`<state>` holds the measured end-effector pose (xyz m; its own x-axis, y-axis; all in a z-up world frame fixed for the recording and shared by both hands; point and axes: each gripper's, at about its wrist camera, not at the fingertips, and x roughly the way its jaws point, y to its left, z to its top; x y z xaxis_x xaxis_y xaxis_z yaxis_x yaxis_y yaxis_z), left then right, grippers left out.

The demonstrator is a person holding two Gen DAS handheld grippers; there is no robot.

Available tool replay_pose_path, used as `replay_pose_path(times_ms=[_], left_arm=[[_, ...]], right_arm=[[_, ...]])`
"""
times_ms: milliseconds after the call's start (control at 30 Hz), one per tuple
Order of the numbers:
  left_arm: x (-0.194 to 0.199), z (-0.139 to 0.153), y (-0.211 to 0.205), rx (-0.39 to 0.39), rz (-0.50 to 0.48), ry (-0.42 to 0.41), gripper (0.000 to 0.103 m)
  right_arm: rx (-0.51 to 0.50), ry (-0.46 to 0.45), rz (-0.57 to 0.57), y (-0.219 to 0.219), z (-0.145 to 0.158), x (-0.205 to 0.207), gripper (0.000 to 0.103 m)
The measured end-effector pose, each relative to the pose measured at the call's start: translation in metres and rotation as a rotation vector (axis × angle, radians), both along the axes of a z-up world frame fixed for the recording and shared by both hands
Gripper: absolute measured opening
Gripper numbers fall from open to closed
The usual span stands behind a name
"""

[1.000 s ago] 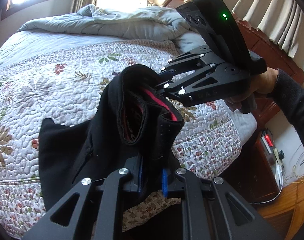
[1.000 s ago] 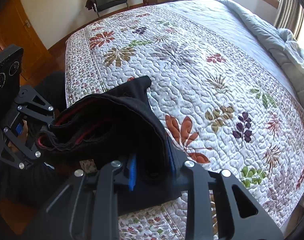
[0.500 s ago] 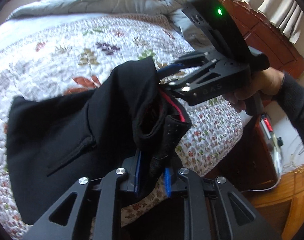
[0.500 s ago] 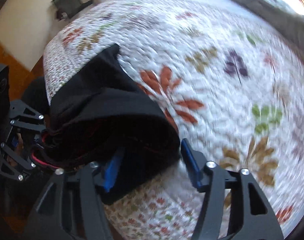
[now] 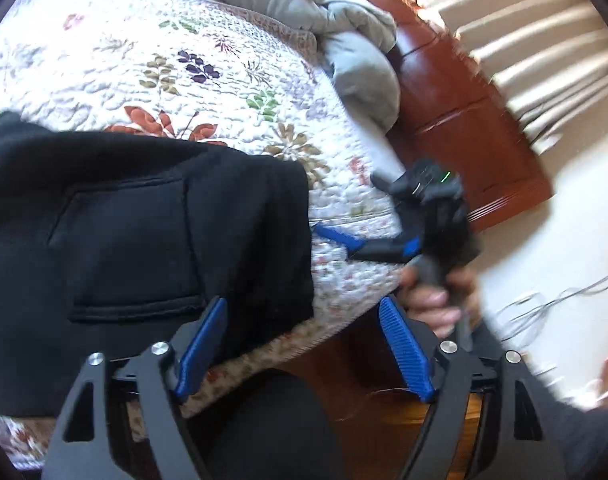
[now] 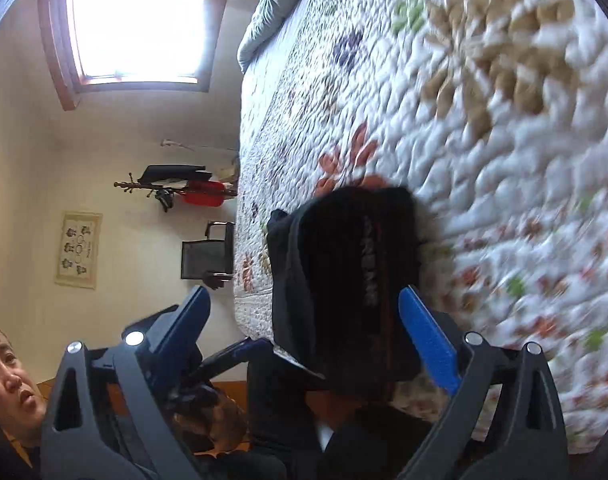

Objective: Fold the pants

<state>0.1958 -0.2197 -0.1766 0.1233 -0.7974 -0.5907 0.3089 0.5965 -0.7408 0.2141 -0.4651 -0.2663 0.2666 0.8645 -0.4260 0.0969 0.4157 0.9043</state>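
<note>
**Black pants laid on the quilt, both grippers spread wide**

The quilted bedspread [image 5: 208,92] is the largest surface, white and puckered with stitched leaves in rust, green, purple and tan; it drapes over the mattress edge just ahead of both tools. Beyond it, far from the left gripper, a rumpled grey duvet [image 5: 355,68] bunches against a glossy red-brown wooden headboard [image 5: 455,92], with pleated cream curtains [image 5: 543,40] behind.

The black pants [image 5: 136,240] lie on the bedspread as a thick, soft, roughly rectangular fold (a fleecy knit, by the look of it), a sewn patch pocket facing up. In the left wrist view their near corner sits just ahead of the left gripper [image 5: 304,344], beside its left pad; the ribbed blue pads stand far apart and hold nothing. In the right wrist view the pants [image 6: 343,280] appear end-on between the blue pads of the right gripper [image 6: 307,332], touching neither that I can see; its jaws are likewise spread wide and empty.

The right gripper [image 5: 367,246] shows in the left view, smeared by motion, its handle gripped by a hand [image 5: 435,300]. The pants' left edge is cut off by the frame, and the right view's bedspread is badly blurred.
</note>
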Motion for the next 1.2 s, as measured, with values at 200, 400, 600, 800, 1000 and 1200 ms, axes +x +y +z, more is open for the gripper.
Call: replay_pose_path(times_ms=[200, 400, 600, 800, 1000, 1200], left_arm=[[0.018, 0.002, 0.087, -0.094, 0.158, 0.061, 0.082], [0.026, -0.005, 0.173, 0.028, 0.323, 0.032, 0.082], [0.021, -0.027, 0.207, 0.024, 0.410, 0.094, 0.082], [0.014, -0.039, 0.208, 0.010, 0.401, 0.117, 0.082], [0.004, -0.035, 0.207, 0.021, 0.391, 0.099, 0.082], [0.005, -0.038, 0.206, 0.039, 0.396, 0.115, 0.082]], right_arm=[[-0.079, 0.020, -0.008, 0.025, -0.026, -0.012, 0.095], [-0.118, -0.096, 0.035, 0.050, 0.000, -0.007, 0.093], [-0.257, -0.046, 0.000, 0.056, -0.006, -0.003, 0.082], [-0.208, 0.015, -0.008, 0.056, -0.022, -0.003, 0.090], [-0.333, -0.036, 0.067, 0.078, 0.003, -0.006, 0.061], [-0.444, -0.100, 0.093, 0.087, 0.017, -0.016, 0.050]])
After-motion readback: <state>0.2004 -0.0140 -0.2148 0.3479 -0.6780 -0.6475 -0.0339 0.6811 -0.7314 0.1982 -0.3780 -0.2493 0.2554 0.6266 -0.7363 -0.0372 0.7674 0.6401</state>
